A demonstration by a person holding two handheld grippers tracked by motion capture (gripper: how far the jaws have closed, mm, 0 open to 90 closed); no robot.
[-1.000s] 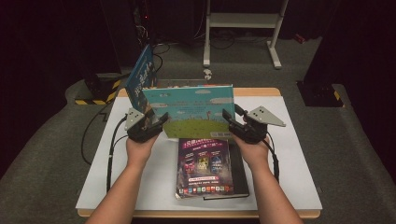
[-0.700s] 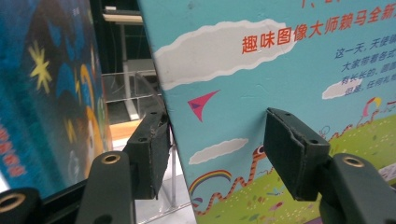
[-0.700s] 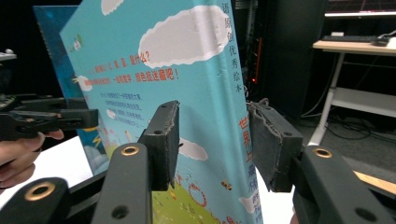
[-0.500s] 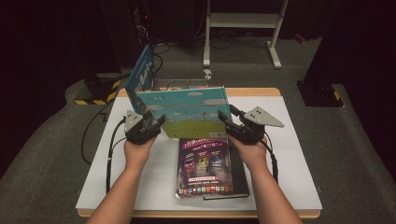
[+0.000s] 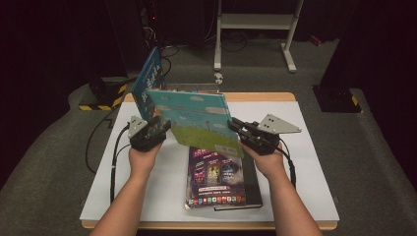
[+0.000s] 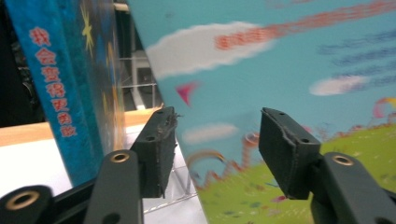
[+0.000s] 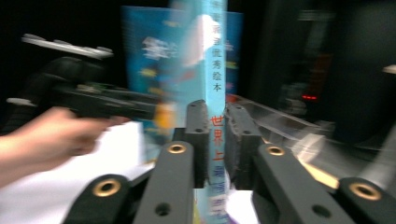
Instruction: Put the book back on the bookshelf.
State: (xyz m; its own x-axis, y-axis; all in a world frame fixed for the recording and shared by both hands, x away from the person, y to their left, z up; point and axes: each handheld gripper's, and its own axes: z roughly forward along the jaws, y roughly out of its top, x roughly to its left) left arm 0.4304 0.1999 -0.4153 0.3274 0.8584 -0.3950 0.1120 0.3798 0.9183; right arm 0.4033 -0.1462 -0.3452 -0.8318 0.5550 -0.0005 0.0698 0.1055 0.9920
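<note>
- A white-topped bench (image 5: 295,196) carries a dark magazine (image 5: 216,179) near the person.
- Above it, the right gripper (image 5: 235,126) has just clenched its fingers on the sky-blue picture book (image 5: 196,118), held tilted.
- The left gripper (image 5: 164,125) has fingers released astride the book's opposite edge.
- Behind, another blue book (image 5: 150,81) stands upright.

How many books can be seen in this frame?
4. A sky-blue picture book held up between the grippers; a blue book upright in the rack at the table's far edge; a purple-covered book lying on a black book. More could hide behind them.
</note>
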